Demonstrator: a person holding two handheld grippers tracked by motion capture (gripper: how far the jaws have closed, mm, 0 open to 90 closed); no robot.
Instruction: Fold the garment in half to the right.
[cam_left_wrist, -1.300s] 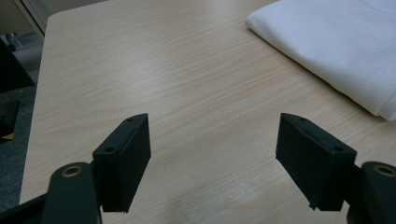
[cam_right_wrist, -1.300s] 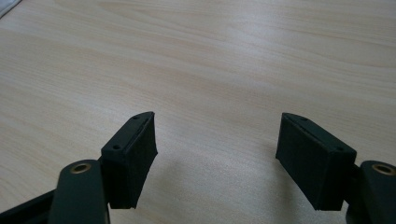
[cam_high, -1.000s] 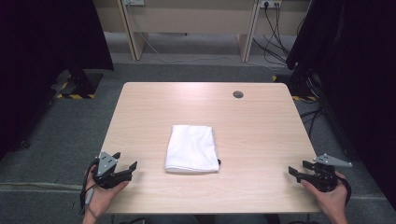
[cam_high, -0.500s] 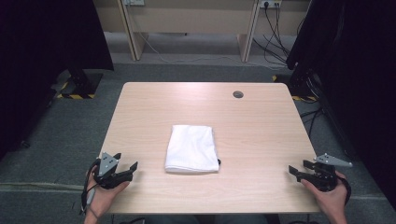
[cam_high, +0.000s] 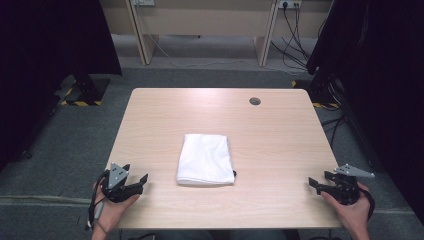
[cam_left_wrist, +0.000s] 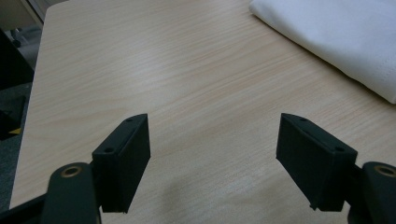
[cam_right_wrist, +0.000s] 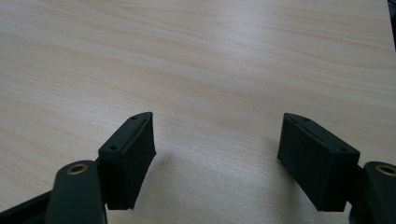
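A folded white towel (cam_high: 206, 159) lies flat near the middle of the light wooden table (cam_high: 280, 130). My left gripper (cam_high: 141, 181) rests at the table's front left corner, open, with nothing between its jaws. Its own view has a corner of the towel (cam_left_wrist: 336, 37) at the upper right, well beyond the left gripper (cam_left_wrist: 215, 158). At the front right corner my right gripper (cam_high: 313, 183) is open and empty too, pointing left toward the towel from far off. Bare wood lies between the jaws of the right gripper (cam_right_wrist: 217, 158) in its own view.
A round cable hole (cam_high: 255, 101) sits near the table's far edge. Dark curtains hang on both sides, with a black stand foot (cam_high: 82, 90) on the grey floor at the left and cables (cam_high: 295, 30) at the back right.
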